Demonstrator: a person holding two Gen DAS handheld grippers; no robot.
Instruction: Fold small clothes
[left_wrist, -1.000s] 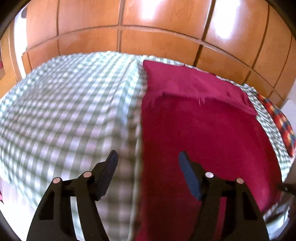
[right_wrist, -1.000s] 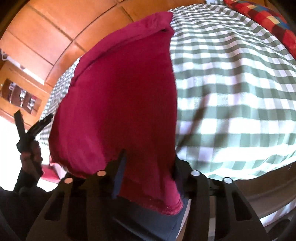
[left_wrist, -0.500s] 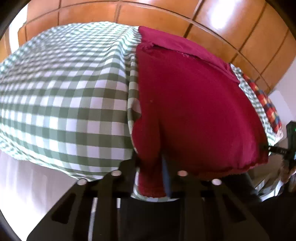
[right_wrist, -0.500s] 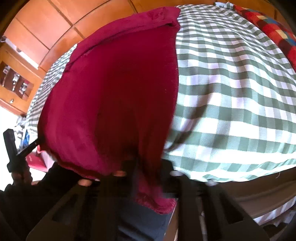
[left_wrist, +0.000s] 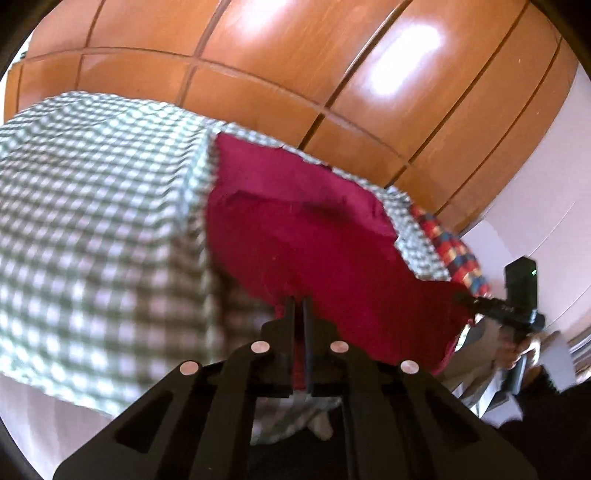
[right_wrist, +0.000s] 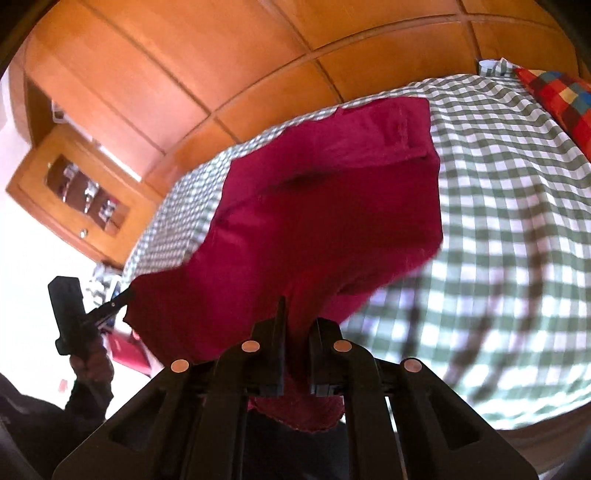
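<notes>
Our left gripper (left_wrist: 299, 306) has its jaws pinched together on the near hem of the red garment (left_wrist: 295, 229), with the cloth running down between the two fingers, and our right gripper (right_wrist: 295, 325) is clamped the same way on the other near corner of that garment, a fold of red fabric bunched between its fingers and hanging below them. From the left wrist view, the garment spreads from the fingertips up toward twelve o'clock, its far edge lying on the green checked bedcover (left_wrist: 92, 206) while the near part is lifted off it; the bedcover fills the side toward nine o'clock. At three o'clock in that view we see the right gripper gripping the cloth's corner, held in a hand (left_wrist: 517, 347). From the right wrist view, the garment rises toward twelve o'clock, the bedcover lies toward three o'clock, and the left gripper shows at nine o'clock. A multicoloured checked cushion (right_wrist: 561, 96) sits on the bedcover at two o'clock, well apart from the garment. Wooden wardrobe panels (right_wrist: 221, 55) stand behind the bed.
</notes>
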